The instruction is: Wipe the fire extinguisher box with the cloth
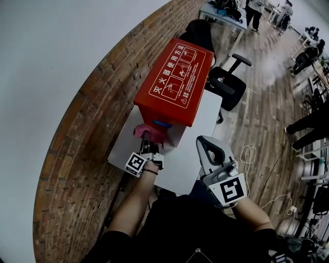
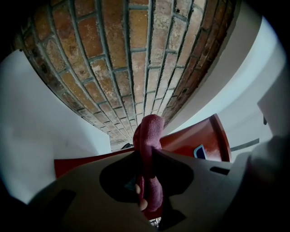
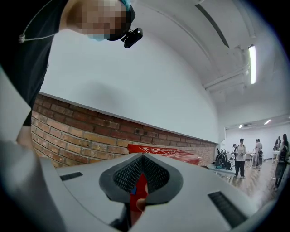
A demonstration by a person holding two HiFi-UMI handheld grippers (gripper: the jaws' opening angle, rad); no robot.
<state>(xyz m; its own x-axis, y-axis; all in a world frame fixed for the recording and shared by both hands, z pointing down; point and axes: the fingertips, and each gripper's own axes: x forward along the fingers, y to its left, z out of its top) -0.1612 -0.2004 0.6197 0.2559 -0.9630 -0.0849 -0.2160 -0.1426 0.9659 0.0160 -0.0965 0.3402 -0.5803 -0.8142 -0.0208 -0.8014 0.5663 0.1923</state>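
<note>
The red fire extinguisher box [image 1: 175, 77] with white print on its lid stands on a white table [image 1: 180, 159] against the brick wall. My left gripper [image 1: 147, 138] is shut on a dark pink cloth [image 1: 146, 129], which it holds at the box's near lower corner. In the left gripper view the cloth [image 2: 147, 145] sticks up between the jaws, with the red box [image 2: 195, 138] just behind. My right gripper [image 1: 204, 145] hovers over the table's near right part, shut, nothing in it. In the right gripper view the box [image 3: 165, 155] shows beyond the closed jaws.
A brick wall [image 1: 92, 128] runs along the left behind the table. A black office chair [image 1: 229, 82] stands right of the box. Cables [image 1: 249, 154] lie on the wooden floor at the right. People stand at desks in the far room [image 1: 254, 13].
</note>
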